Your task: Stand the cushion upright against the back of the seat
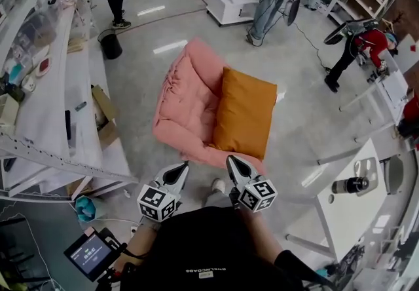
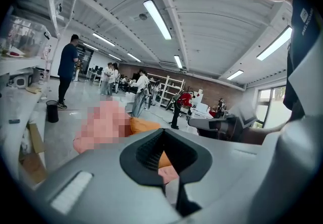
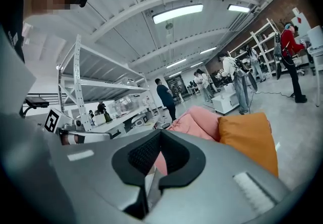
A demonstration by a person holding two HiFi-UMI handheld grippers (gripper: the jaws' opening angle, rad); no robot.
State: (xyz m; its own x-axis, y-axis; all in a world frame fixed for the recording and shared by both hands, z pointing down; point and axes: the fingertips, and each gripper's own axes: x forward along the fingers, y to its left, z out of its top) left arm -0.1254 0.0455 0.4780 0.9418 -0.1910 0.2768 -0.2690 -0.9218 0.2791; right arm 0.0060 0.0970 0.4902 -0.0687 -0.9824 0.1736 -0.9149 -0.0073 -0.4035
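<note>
Since neither gripper has reached the pink seat (image 1: 180, 96), both pairs of jaws are pressed together with nothing between them. The left gripper (image 1: 181, 168) and the right gripper (image 1: 234, 161) sit side by side just short of the seat's near edge. Closed, empty jaws suit an approach, but by the look of it they must part before they can take hold of anything.

The orange cushion (image 1: 245, 113) lies ahead of the right jaws and a little to their right. It rests on the seat's pad and is not propped against the back. The back seems to be the raised pink fold at the far end, beyond both pairs of jaws. The cushion may be sloped, but how steeply cannot be told. Its near edge is the closest part to the right jaws, so that side looks the likelier place to take hold. The left jaws face bare pink padding beside it.

The person holds both grippers low and close in front of the body, over the grey floor (image 1: 308, 119). The grippers are roughly level and dip only slightly. Their tips angle inward toward each other, and the dark-sleeved forearms are drawn in behind them.
</note>
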